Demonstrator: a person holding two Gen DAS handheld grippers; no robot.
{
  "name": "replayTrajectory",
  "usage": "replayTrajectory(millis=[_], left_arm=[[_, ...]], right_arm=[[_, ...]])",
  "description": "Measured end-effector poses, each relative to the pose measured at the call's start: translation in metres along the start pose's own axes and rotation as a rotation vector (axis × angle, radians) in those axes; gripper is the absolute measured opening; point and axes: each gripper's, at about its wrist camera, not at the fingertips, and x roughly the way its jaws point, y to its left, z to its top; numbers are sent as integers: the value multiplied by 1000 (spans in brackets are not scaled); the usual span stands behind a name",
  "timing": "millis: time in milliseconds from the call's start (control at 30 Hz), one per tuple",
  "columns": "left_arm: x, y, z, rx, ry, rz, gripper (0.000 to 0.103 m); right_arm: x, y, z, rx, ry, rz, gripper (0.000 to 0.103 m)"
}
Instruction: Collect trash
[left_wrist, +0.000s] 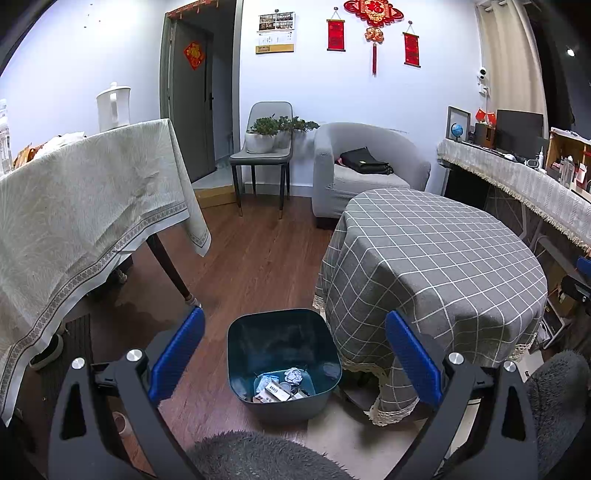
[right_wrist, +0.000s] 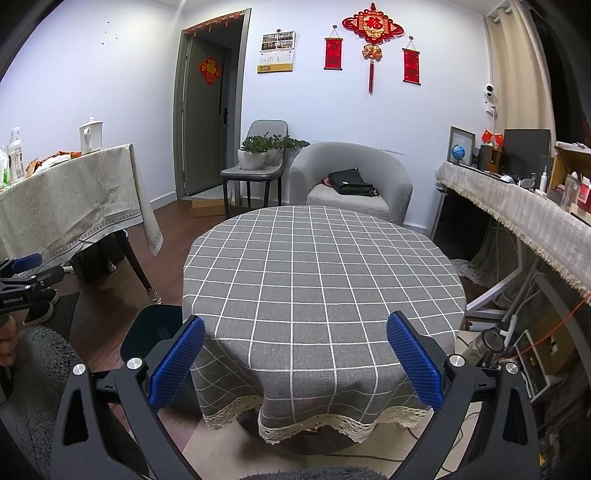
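The left gripper (left_wrist: 294, 354) was spread wide and held nothing, framing the dark teal plastic trash bin (left_wrist: 283, 363) at lower centre (crumpled paper and wrappers (left_wrist: 282, 386) lay inside). The right gripper (right_wrist: 295, 360), equally spread, hung over the grey checked round tablecloth (right_wrist: 317, 280).

I was in a home living room: ahead of my gripper stood an armchair (right_wrist: 351, 181), a checked round table (right_wrist: 321, 273) and red wall decorations (right_wrist: 372, 27).
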Motion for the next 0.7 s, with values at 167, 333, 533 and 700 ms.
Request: replayTrajectory(millis=[167,333,533,700], left_arm=[[0,0,0,-1,0,-1,100],[0,-1,0,0,-1,0,100],[0,-6,0,17,1,-4,100],[1,-7,-1,18,4,7,100]], right_arm=[[0,0,0,-1,0,0,100],[0,0,0,-2,1,-1,100],[0,0,1,-1,1,-1,100],[0,0,0,-2,1,-1,100]])
